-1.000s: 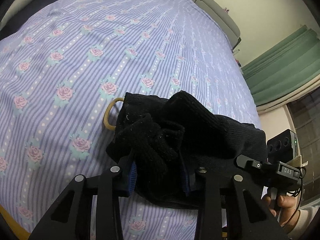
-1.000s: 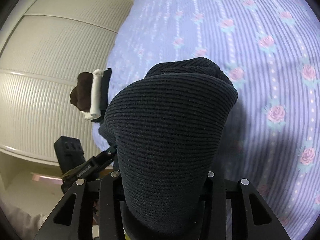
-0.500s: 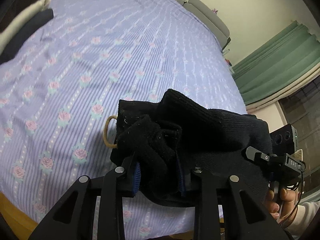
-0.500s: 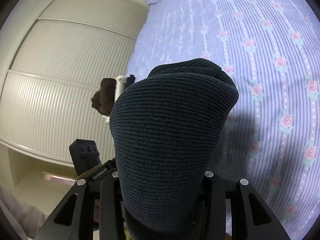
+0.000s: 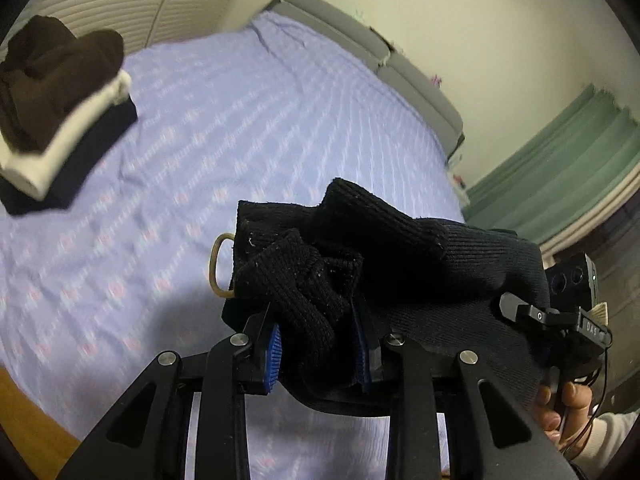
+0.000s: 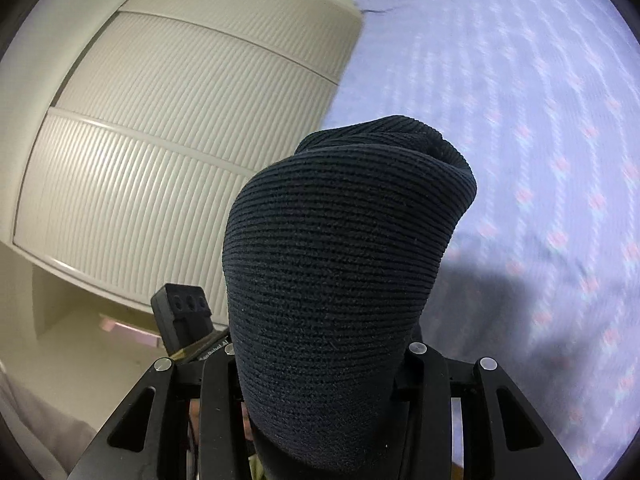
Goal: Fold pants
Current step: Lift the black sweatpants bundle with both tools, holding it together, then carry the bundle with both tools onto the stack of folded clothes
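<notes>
A: Where are the black pants (image 5: 400,264)?

B: Up in the air over the purple bed (image 5: 240,128). The left gripper (image 5: 316,340) squeezes a bunch of them between its 2 blue pads (image 5: 274,344).

A: And the right gripper (image 6: 324,384)?

B: It pinches them too. They bulge out and hide its tips.

A: Anything else?

B: 1 pile of folded clothes (image 5: 52,112) on the bed, far off.

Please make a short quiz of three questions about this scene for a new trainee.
1. True or false: the left tool is shut on the black knit pants.
2. What lies at the far left of the bed? A) a pillow B) a stack of folded clothes C) a book
3. What does the right tool grip?

Key: 1 true. 2 B. 3 the same pants.
</notes>
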